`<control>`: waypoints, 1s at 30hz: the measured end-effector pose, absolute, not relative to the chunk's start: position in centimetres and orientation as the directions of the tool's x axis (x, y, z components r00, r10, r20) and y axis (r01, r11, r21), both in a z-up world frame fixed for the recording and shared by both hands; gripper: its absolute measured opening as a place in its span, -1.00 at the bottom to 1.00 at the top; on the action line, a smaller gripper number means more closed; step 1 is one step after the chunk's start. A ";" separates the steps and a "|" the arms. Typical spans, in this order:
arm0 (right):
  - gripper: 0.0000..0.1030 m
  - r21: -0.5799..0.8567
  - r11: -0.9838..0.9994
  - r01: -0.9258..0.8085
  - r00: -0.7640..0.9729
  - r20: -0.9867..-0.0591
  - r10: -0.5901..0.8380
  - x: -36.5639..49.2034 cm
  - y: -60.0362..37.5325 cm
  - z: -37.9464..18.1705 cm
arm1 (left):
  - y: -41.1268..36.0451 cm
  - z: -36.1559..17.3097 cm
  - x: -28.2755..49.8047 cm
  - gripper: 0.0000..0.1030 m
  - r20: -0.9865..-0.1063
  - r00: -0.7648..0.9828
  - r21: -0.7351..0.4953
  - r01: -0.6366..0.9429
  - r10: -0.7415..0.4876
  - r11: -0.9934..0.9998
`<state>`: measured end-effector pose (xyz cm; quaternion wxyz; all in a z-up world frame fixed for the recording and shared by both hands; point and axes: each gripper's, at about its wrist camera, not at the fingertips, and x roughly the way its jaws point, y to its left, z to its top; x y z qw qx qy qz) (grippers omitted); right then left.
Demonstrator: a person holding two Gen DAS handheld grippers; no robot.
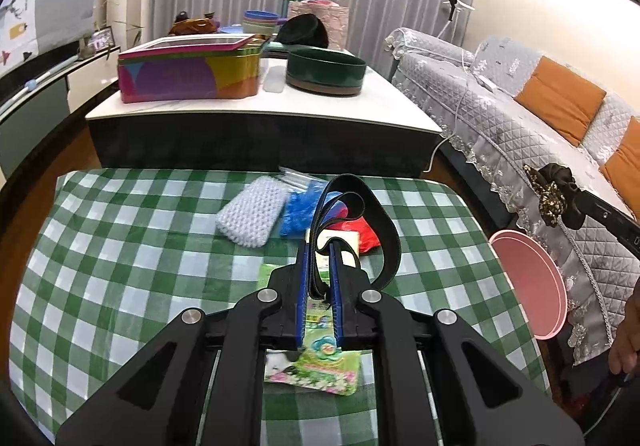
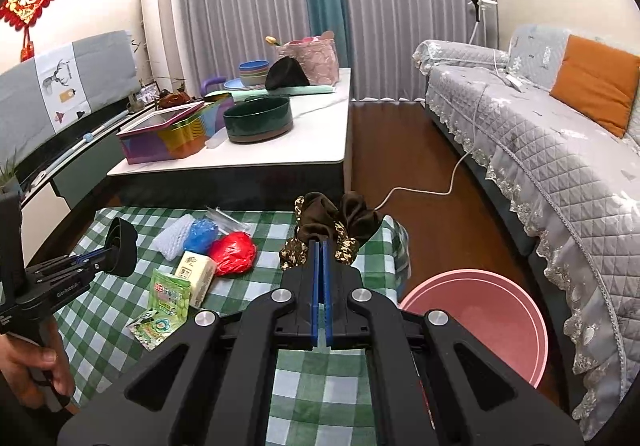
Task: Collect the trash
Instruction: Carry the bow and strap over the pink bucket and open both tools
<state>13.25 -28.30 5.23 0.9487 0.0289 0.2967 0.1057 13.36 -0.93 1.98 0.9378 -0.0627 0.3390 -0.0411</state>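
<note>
My left gripper (image 1: 320, 246) is shut on a black strap loop (image 1: 380, 221), which curls up and over to the right above the green check cloth (image 1: 120, 246). Under and beyond it lie a white foam net (image 1: 250, 213), a blue plastic wad (image 1: 298, 213), a red bag (image 1: 366, 234), a cream box (image 1: 344, 238) and a green packet (image 1: 316, 362). My right gripper (image 2: 322, 244) is shut on a brown scrunchie with a spotted trim (image 2: 328, 221), near the cloth's right edge. Down to its right, a pink basin (image 2: 480, 318) stands on the floor. The left gripper (image 2: 106, 256) shows at the far left.
A low white table (image 2: 280, 161) behind the cloth carries a colourful tin (image 2: 168, 141), a dark green bowl (image 2: 258, 119) and stacked dishes. A grey quilted sofa (image 2: 540, 149) runs along the right. A white cable (image 2: 420, 191) crosses the wood floor. A hand (image 2: 36, 370) holds the left gripper's handle.
</note>
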 end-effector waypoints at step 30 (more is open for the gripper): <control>-0.96 0.099 0.995 -0.008 0.821 -0.567 0.063 10.8 -38.2 4.6 | -11.8 1.8 14.5 -0.81 -0.614 0.741 -0.155 0.226 -0.273 0.962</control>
